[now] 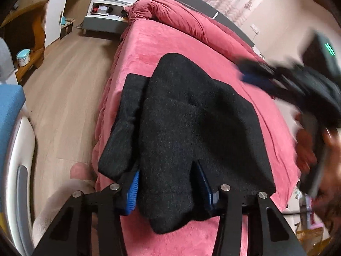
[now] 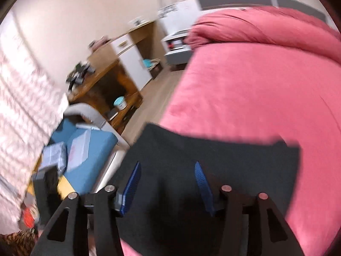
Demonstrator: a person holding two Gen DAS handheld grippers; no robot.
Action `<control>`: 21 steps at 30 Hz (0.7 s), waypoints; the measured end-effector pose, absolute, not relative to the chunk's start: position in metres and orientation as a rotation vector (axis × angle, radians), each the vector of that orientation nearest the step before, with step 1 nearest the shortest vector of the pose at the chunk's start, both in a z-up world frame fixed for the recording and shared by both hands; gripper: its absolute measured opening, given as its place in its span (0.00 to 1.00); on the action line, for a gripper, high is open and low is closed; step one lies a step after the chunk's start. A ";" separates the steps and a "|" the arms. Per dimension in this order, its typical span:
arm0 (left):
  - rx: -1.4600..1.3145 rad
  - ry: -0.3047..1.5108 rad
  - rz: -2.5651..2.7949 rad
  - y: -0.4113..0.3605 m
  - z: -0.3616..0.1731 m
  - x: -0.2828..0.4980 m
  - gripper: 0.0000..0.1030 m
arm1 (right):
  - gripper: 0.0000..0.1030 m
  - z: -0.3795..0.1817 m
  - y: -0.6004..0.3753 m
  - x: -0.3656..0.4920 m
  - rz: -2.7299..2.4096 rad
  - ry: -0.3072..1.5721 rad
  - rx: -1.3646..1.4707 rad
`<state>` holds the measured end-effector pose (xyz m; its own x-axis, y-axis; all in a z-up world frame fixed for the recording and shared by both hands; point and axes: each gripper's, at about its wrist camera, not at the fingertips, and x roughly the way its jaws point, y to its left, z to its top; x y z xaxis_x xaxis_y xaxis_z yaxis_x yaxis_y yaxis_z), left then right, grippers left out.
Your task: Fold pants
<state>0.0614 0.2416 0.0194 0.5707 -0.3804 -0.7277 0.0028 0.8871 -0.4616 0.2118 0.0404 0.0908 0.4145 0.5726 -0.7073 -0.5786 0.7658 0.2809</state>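
Observation:
The black pants (image 1: pixel 191 111) lie folded on the pink bed (image 1: pixel 170 38), near its left edge. My left gripper (image 1: pixel 168 170) is shut on a thick fold at their near end; dark fabric fills the gap between the blue pads and bulges out toward me. In the left wrist view my right gripper (image 1: pixel 255 79) is a blur above the bed, off the far right side of the pants. In its own blurred view the right gripper (image 2: pixel 168 166) is open, hovering over the pants (image 2: pixel 213 160) with nothing pinched between its pads.
A rolled pink duvet (image 1: pixel 181 15) lies across the head of the bed. Wooden floor (image 1: pixel 70 81) runs along the left, with a blue-cushioned chair (image 1: pixel 10 111), a wooden desk (image 2: pixel 102 79) and a white nightstand (image 1: pixel 106 15). A person's hand (image 1: pixel 304 149) is at the right.

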 end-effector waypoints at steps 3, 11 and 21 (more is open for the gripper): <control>-0.470 0.945 -0.247 0.248 0.014 0.060 0.45 | 0.54 0.082 0.095 0.228 0.756 0.902 -0.142; -0.473 0.914 -0.262 0.253 0.020 0.059 0.26 | 0.07 0.050 0.146 0.224 0.713 0.938 -0.531; -0.515 0.928 -0.240 0.265 0.006 0.057 0.27 | 0.12 0.026 0.139 0.236 0.666 0.884 -0.221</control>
<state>0.0571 0.2648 0.0057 0.5842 -0.4117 -0.6994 -0.0207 0.8540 -0.5199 0.2358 0.1388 0.0263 0.4497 0.4451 -0.7743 -0.6210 0.7790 0.0872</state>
